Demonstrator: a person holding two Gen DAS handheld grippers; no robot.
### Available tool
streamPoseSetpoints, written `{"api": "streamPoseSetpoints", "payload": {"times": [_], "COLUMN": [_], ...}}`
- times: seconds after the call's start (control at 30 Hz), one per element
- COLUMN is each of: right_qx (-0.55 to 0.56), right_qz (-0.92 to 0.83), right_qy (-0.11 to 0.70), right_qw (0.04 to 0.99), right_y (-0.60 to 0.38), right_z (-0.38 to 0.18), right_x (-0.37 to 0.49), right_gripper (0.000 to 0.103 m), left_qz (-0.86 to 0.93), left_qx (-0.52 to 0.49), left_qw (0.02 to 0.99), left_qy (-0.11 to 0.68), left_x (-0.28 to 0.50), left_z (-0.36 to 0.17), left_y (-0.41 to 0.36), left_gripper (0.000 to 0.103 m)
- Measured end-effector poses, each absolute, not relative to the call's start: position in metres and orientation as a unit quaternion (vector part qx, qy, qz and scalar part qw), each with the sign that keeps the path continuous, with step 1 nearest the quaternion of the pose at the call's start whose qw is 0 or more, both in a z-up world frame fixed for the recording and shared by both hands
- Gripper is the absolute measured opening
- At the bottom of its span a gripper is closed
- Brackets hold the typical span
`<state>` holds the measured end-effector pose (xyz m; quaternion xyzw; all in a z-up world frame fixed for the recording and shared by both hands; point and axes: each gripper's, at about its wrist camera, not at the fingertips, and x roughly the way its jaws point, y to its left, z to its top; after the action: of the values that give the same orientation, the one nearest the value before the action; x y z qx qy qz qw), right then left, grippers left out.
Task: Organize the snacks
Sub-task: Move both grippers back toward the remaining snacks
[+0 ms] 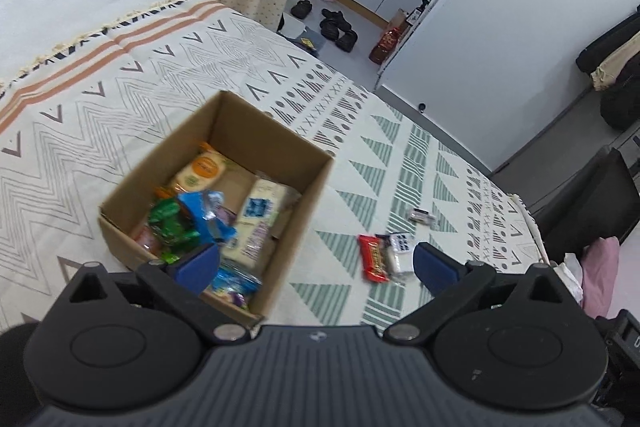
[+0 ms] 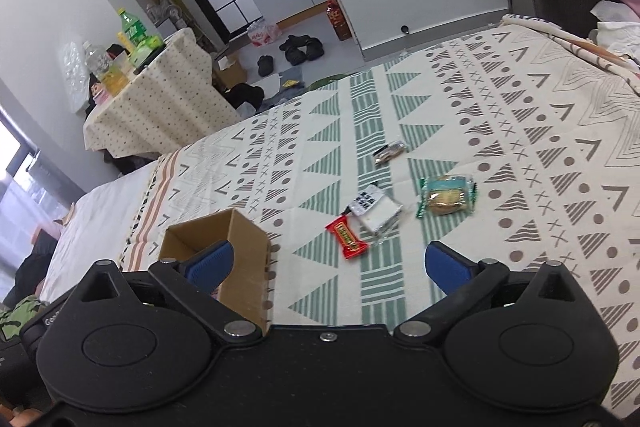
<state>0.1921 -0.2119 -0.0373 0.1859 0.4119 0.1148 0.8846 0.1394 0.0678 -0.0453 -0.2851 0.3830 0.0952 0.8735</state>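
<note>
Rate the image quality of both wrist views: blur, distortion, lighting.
Left wrist: snacks in the cardboard box smear with motion blur; fisheye bends the room edges. Right wrist: red candy bar sharper; window at left blown out; even, soft light, faint shadows.

Even soft indoor light, faint shadows, strong fisheye edge bending, slight motion blur on snacks (image 1: 188, 215)

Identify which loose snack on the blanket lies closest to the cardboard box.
The red-wrapped candy bar; the white packet, round green-wrapped biscuit and small dark packet lie farther off.

Both views downward, sharing box (image 1: 224, 203) (image 2: 240, 259).
</note>
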Motion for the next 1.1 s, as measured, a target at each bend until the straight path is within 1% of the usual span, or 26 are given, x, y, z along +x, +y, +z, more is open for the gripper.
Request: {"api": "streamPoseSetpoints", "payload": {"times": [0.37, 0.67, 0.97, 1.1], "right_qx": [0.187, 0.189, 0.205, 0.207], "right_qz": [0.1, 0.089, 0.09, 0.085], "right_qy": [0.404, 0.409, 0.414, 0.414], "right_qw": [0.89, 0.889, 0.882, 0.882], "right_y": [-0.261, -0.291, -0.302, -0.302], "right_z": [-0.043, -0.056, -0.066, -0.069], "right_x": [0.2, 0.214, 0.24, 0.256], "right_gripper": [0.103, 0.103, 0.103, 0.103], "left_qz": [0.077, 0.077, 0.088, 0.09], "left_qx": [-0.265, -0.261, -0.259, -0.262], "left_qw": [0.879, 0.881, 0.877, 0.875], "left_qy": [0.389, 0.387, 0.395, 0.397], "left_x": [0.155, 0.174, 0.201, 0.214], "left_z": [-0.043, -0.052, -0.067, -0.073], "left_y": [0.019, -0.01, -0.029, -0.036], "left_gripper": [0.102, 0.102, 0.1, 0.096]}}
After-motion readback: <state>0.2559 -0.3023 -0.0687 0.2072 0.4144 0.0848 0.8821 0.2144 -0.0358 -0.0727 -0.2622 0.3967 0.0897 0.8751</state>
